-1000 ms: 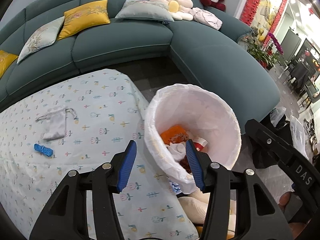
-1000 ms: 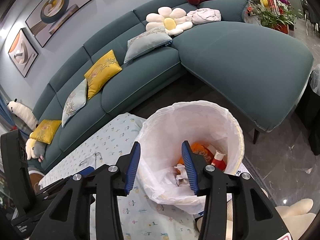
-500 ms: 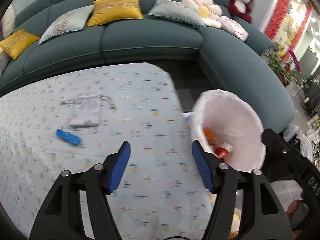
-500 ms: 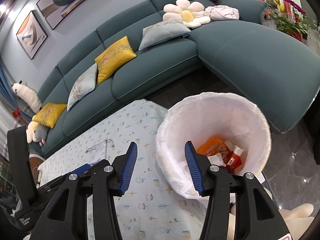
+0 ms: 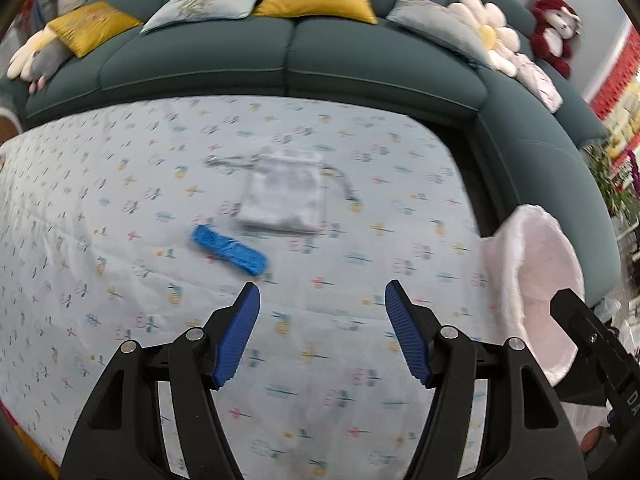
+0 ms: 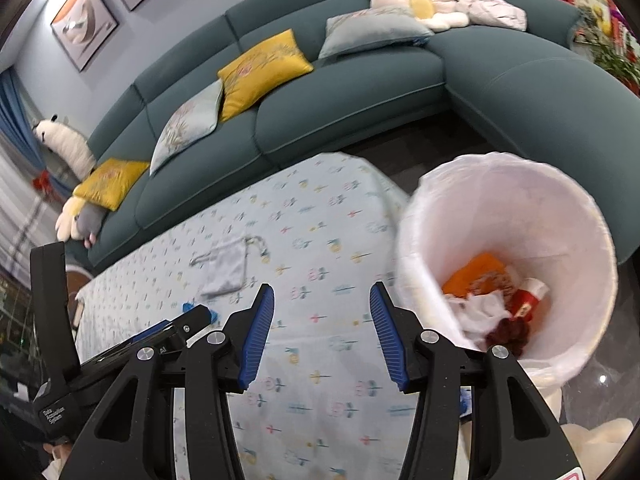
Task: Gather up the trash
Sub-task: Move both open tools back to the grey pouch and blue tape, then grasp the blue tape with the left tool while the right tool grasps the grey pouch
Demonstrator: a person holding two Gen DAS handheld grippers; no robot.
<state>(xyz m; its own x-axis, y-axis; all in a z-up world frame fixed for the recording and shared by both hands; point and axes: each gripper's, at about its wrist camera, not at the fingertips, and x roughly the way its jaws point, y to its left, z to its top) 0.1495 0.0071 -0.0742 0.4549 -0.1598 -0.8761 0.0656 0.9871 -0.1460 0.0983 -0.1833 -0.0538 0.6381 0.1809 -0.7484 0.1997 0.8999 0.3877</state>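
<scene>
A crumpled blue wrapper (image 5: 229, 250) and a grey drawstring pouch (image 5: 283, 197) lie on the patterned tablecloth (image 5: 120, 200). My left gripper (image 5: 322, 304) is open and empty, above the cloth just short of the blue wrapper. A white-lined trash bin (image 6: 516, 256) stands off the table's right end, holding orange, white and red trash (image 6: 494, 300); its rim shows in the left wrist view (image 5: 536, 280). My right gripper (image 6: 322, 300) is open and empty over the cloth, left of the bin. The pouch (image 6: 226, 270) also lies ahead of it to the left.
A teal corner sofa (image 5: 288, 52) with yellow and grey cushions and soft toys runs behind the table. The left gripper's body (image 6: 120, 352) shows at the lower left of the right wrist view. Dark floor (image 6: 420, 148) lies between sofa and table.
Both grippers have swung left, away from the bin and over the table. The pouch and blue wrapper now lie ahead of the left gripper. Both stay open.
</scene>
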